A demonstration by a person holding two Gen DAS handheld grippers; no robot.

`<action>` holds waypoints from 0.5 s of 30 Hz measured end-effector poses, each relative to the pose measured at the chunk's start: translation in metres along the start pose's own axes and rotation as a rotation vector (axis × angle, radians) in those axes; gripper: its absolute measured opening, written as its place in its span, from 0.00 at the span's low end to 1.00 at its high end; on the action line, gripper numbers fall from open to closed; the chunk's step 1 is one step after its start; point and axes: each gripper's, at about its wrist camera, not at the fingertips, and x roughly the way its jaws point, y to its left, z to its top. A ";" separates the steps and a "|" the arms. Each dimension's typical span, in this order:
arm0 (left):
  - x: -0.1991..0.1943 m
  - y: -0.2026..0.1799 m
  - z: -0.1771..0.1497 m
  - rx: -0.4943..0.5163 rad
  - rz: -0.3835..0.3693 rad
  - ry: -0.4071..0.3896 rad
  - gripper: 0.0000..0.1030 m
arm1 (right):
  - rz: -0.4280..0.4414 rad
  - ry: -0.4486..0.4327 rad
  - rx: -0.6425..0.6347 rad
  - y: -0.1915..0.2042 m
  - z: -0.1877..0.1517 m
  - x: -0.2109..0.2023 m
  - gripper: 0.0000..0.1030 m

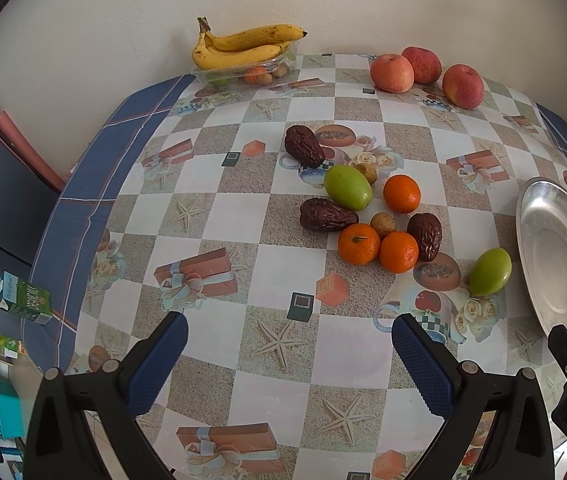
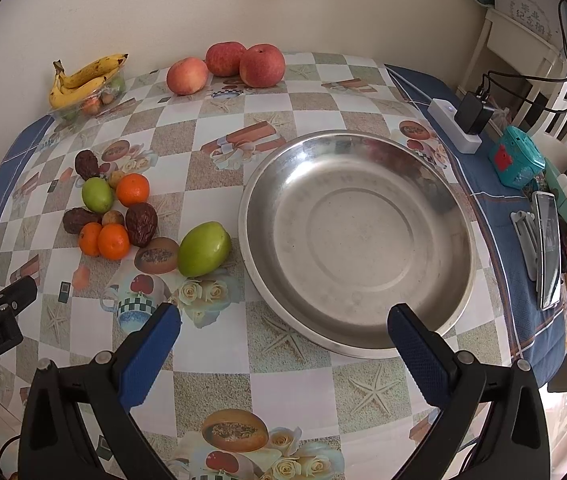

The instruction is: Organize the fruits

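A pile of loose fruit lies mid-table: three oranges (image 1: 377, 246), three dark dates (image 1: 325, 215), a green fruit (image 1: 347, 187) and small brown fruits (image 1: 382, 224). Another green fruit (image 1: 490, 271) (image 2: 203, 249) lies beside an empty steel plate (image 1: 555, 264) (image 2: 357, 240). Three apples (image 1: 423, 72) (image 2: 225, 65) sit at the back. Bananas (image 1: 243, 46) (image 2: 83, 78) rest on a clear tray. My left gripper (image 1: 289, 350) is open and empty, above the table in front of the pile. My right gripper (image 2: 283, 338) is open and empty, at the plate's near rim.
A patterned tablecloth (image 1: 219, 216) covers the table. A power strip with a charger (image 2: 459, 124), a teal toy (image 2: 517, 162), a phone (image 2: 547, 248) and small items crowd the right edge. A green carton (image 1: 23, 298) stands off the left edge.
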 end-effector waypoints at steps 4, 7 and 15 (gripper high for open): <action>0.000 0.000 0.000 0.000 -0.001 0.001 1.00 | 0.000 0.001 0.000 0.000 0.000 0.000 1.00; 0.000 0.000 0.000 0.000 0.000 0.002 1.00 | 0.000 0.002 -0.003 0.001 -0.001 0.001 1.00; 0.001 0.001 0.000 0.000 -0.005 0.010 1.00 | -0.001 0.009 -0.016 0.004 -0.001 0.002 1.00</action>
